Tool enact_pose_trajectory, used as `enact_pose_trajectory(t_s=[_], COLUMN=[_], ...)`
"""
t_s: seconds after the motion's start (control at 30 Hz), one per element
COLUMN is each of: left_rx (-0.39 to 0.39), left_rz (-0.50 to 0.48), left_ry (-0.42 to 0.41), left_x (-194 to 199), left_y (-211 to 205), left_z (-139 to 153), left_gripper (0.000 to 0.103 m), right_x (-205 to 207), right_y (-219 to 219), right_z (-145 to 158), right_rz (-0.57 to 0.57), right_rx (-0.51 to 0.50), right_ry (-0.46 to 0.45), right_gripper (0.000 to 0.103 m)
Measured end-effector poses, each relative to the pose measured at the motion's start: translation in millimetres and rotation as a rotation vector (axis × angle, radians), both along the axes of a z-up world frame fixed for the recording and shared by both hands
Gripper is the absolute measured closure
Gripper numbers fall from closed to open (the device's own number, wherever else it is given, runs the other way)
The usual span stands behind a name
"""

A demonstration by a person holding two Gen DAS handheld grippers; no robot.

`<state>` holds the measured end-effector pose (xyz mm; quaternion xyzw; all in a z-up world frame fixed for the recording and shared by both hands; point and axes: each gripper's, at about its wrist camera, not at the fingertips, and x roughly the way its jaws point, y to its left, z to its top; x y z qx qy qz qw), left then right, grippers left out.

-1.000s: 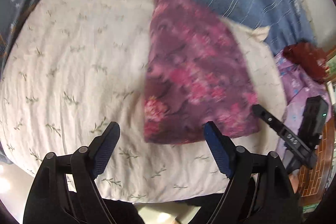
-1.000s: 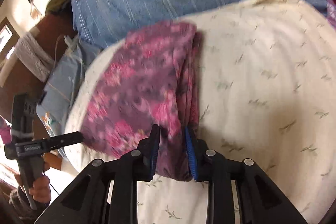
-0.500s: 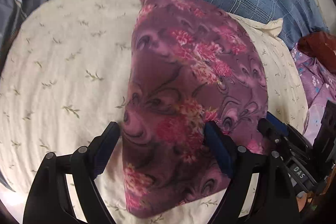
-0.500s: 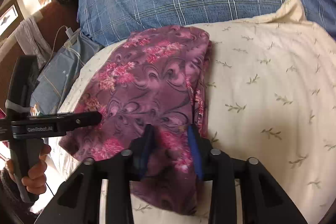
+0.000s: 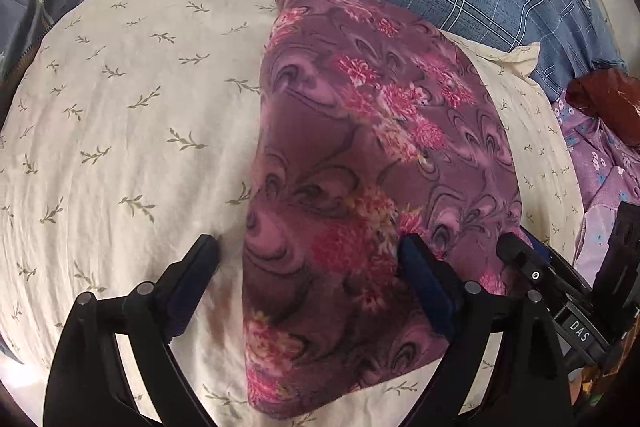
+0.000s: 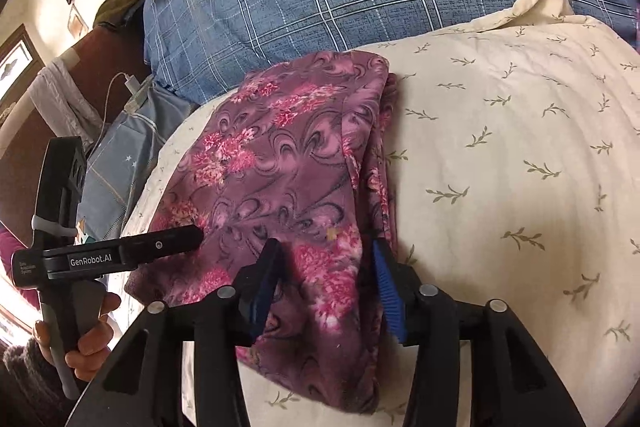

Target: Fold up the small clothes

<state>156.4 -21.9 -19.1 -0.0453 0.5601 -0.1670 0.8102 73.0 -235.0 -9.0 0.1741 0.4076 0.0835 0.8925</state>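
While parted, both hand-held grippers (left (image 5: pixel 308 263), right (image 6: pixel 326 267)) straddle garment (image 5: pixel 360 187).

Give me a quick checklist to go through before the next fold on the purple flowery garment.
1. Purple floral fleece garment lies flat on the cream leaf-print pillow: ok.
2. Left hand-held gripper open, straddling the near part of the garment: ok.
3. Right hand-held gripper open around the thick folded edge: ok.
4. Layers aligned along that edge: cannot tell.
5. Bare pillow beside the garment for folding: ok.

"GenRobot.AI" on left gripper (image 6: pixel 192 241)
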Motion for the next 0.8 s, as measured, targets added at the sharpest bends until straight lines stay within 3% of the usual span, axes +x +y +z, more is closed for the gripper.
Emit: enact_pose_trajectory(t_s=[0.03,0.07,0.13,0.47,0.6,0.7,0.8], left_rx=[0.009,0.022,0.051,0.287,0.348,0.463,0.462], left_rz=[-0.001,0.0,0.0,0.033,0.053,0.041,0.01], left_ry=[0.001,-0.001,-0.018,-0.135,-0.202,-0.285,-0.3], left_x=[-3,-6,-17,-62,-79,-91,-104], left_y=[2,4,13,39,45,41,39], left_z=[1,3,8,26,37,42,42], left_gripper=[0.01,0.01,0.01,0.01,0.01,0.01,0.01], right_x=[-2,-5,-13,-72,-87,-95,-100], right_y=[1,2,0,-42,-36,-25,-14], right_z=[1,3,2,14,29,36,40], right_rz=[-0.002,-0.019,-0.063,-0.194,-0.18,-0.138,-0.112], right_rx=[-0.016,-0.055,-0.131,-0.155,-0.19,-0.237,-0.302], right_ry=[0.007,0.023,0.067,0.109,0.076,0.059,0.063], right_gripper=[0.044,0.022,0.01,0.01,0.006,0.003,0.001])
